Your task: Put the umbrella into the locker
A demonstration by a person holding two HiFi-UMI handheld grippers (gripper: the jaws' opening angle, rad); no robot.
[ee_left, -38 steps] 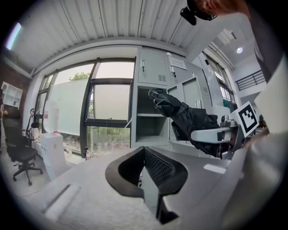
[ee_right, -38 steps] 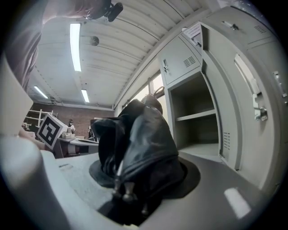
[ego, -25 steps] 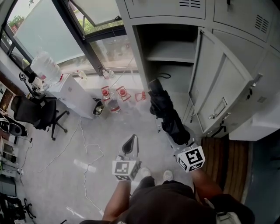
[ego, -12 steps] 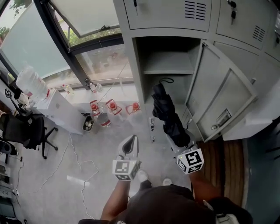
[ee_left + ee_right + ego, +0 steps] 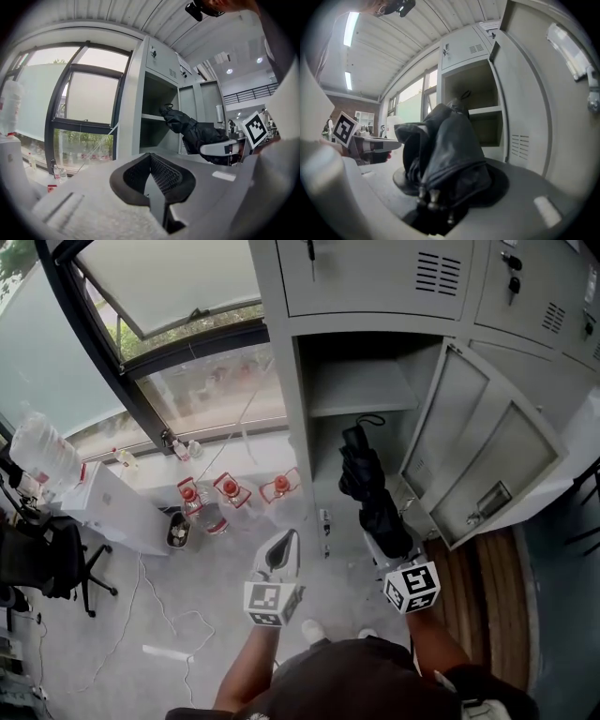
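A folded black umbrella [image 5: 371, 491] points up toward the open grey locker [image 5: 361, 390], its looped strap end just under the locker's shelf. My right gripper [image 5: 388, 553] is shut on the umbrella's lower end, and in the right gripper view the umbrella's folds [image 5: 445, 150] fill the jaws of the right gripper [image 5: 445, 190]. My left gripper [image 5: 279, 547] hangs to the left of the umbrella, shut and with nothing in it. In the left gripper view, the left gripper [image 5: 157, 180] has its pads meeting, with the umbrella [image 5: 197, 131] off to the right before the locker [image 5: 154, 117].
The locker door [image 5: 487, 456] swings open to the right. Several red-capped bottles [image 5: 230, 491] stand on the floor under the window. A white cabinet [image 5: 112, 507] and an office chair [image 5: 42, 559] are at the left. Cables [image 5: 159, 615] lie on the floor.
Both grippers have moved toward the locker. The umbrella's top end has come from in front of the opening to just under the shelf. The left gripper stays shut.
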